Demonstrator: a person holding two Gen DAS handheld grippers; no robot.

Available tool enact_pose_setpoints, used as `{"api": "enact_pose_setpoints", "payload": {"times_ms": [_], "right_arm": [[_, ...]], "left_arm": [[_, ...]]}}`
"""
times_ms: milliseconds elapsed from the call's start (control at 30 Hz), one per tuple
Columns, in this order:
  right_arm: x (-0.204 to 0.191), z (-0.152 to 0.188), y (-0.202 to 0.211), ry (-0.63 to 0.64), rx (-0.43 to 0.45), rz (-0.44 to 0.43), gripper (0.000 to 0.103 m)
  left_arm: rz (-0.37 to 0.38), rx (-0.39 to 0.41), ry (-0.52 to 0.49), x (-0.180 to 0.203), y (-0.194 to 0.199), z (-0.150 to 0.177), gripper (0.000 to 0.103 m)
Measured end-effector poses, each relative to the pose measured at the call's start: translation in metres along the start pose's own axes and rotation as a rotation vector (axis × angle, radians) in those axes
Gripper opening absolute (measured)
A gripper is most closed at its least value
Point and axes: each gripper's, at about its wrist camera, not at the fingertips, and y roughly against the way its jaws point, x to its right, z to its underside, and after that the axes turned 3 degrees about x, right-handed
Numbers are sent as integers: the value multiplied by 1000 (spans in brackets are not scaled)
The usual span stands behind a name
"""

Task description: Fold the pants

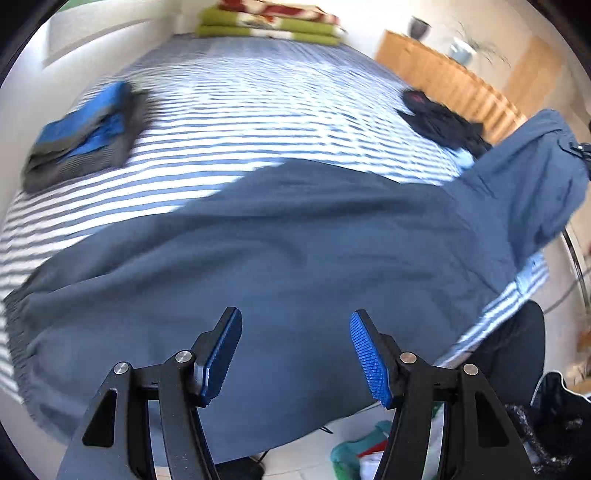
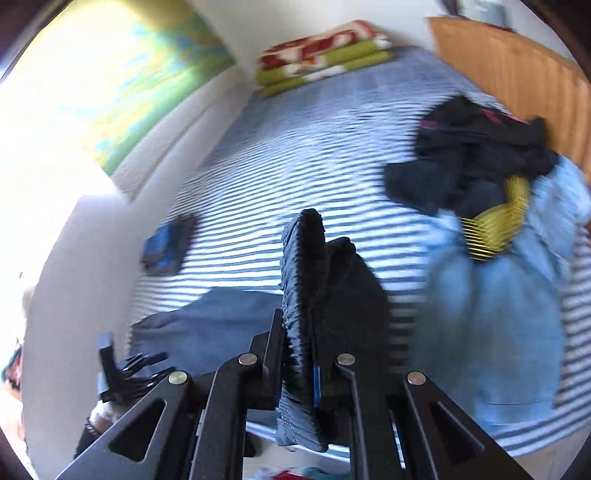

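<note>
Dark blue pants (image 1: 280, 236) lie spread across the near edge of a striped bed (image 1: 258, 107). In the left wrist view my left gripper (image 1: 295, 350) hangs over them, open, with nothing between its blue pads (image 1: 369, 362). The pants' right end (image 1: 535, 173) is lifted off the bed. My right gripper (image 2: 314, 369) is shut on the gathered elastic waistband (image 2: 303, 280), which bunches up between its fingers. The rest of the pants (image 2: 210, 325) trails down to the left, where the left gripper (image 2: 122, 369) shows at the bed's edge.
A folded blue and grey stack (image 1: 81, 140) sits at the left of the bed. A black clothes heap (image 2: 469, 155) and a light blue garment (image 2: 498, 302) lie at the right. Green and red blankets (image 1: 269, 22) lie at the far end, a wooden cabinet (image 1: 443, 74) beyond.
</note>
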Motion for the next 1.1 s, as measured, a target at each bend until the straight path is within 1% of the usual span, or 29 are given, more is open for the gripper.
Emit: {"api": "enact_pose_setpoints", "payload": {"times_ms": [100, 167, 267, 367, 500, 567, 600, 667, 733, 767, 833, 867, 933, 1000, 1033, 1100], "right_arm": [[-70, 0, -35, 70, -32, -54, 10], [-108, 3, -61, 100, -54, -88, 10], [-176, 14, -113, 147, -102, -126, 10], [-231, 31, -164, 188, -161, -148, 10], [-303, 67, -242, 260, -255, -152, 10], [-328, 79, -274, 293, -274, -136, 10], [-340, 86, -291, 299, -297, -137, 10], [-363, 101, -324, 305, -344, -138, 10], [-383, 115, -349, 375, -380, -139, 11], [-393, 124, -364, 417, -422, -136, 14], [-397, 134, -384, 424, -502, -125, 19], [-398, 137, -391, 409, -538, -140, 21], [-396, 134, -388, 387, -551, -175, 26], [-393, 129, -380, 357, -569, -254, 31], [-392, 127, -375, 349, -576, -288, 36], [-397, 123, -362, 391, -543, -294, 37]], "left_arm": [[-20, 53, 61, -44, 21, 9, 65], [-30, 78, 99, -69, 31, 16, 65], [-45, 101, 153, -112, 49, 31, 65], [-56, 118, 189, -144, 62, 45, 65], [-61, 140, 224, -183, 78, 66, 65], [-63, 146, 241, -200, 82, 75, 65], [-68, 149, 250, -209, 84, 80, 65], [-70, 160, 267, -222, 89, 88, 65], [-70, 171, 293, -234, 92, 94, 65], [-70, 175, 301, -236, 93, 95, 65], [-75, 184, 320, -244, 97, 100, 65], [-76, 189, 326, -247, 99, 101, 65], [-75, 200, 334, -249, 104, 105, 65], [-67, 211, 341, -249, 109, 107, 65], [-62, 215, 342, -247, 111, 107, 65], [-60, 224, 332, -239, 113, 104, 65]]}}
